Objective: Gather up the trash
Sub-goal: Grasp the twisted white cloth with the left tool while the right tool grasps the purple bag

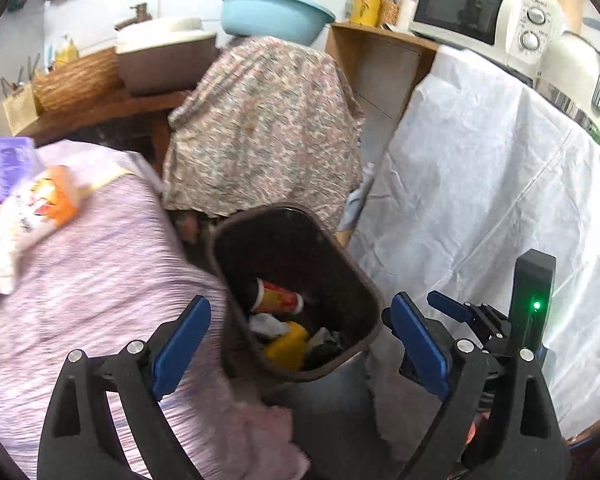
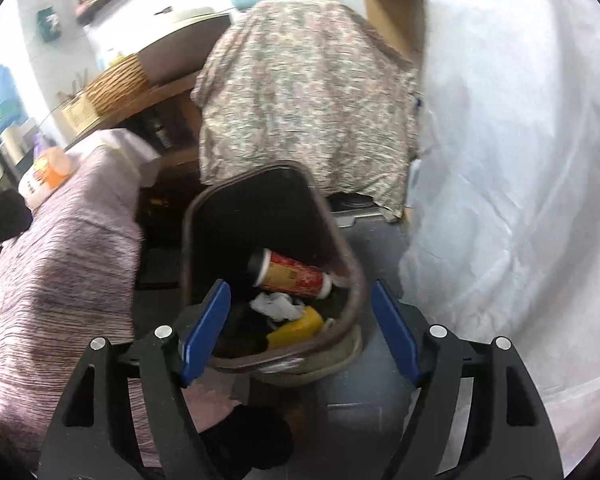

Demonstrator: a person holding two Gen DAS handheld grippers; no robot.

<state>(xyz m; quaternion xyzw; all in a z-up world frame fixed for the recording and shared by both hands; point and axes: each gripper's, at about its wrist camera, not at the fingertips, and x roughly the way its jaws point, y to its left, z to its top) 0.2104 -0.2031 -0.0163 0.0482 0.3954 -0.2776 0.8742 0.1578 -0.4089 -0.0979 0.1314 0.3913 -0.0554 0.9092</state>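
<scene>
A dark brown trash bin (image 1: 356, 280) stands on the floor, also in the right wrist view (image 2: 192, 216). Inside lie a red and white can (image 1: 278, 300), crumpled white paper (image 1: 266, 325) and a yellow item (image 1: 286, 346); the right wrist view shows the same can (image 2: 296, 276), paper (image 2: 276, 305) and yellow item (image 2: 296, 327). My left gripper (image 1: 300, 348) is open and empty above the bin. My right gripper (image 2: 300, 328) is open and empty over the bin's near rim. Packets of trash (image 1: 32, 204) lie on the purple-covered table (image 1: 100, 264) at left.
A flowered cloth (image 1: 260, 128) covers something behind the bin, with a blue basin (image 1: 274, 10) on top. A white sheet (image 1: 480, 184) drapes the counter at right, under a microwave (image 1: 480, 12). A wicker basket (image 1: 76, 80) sits on the wooden shelf.
</scene>
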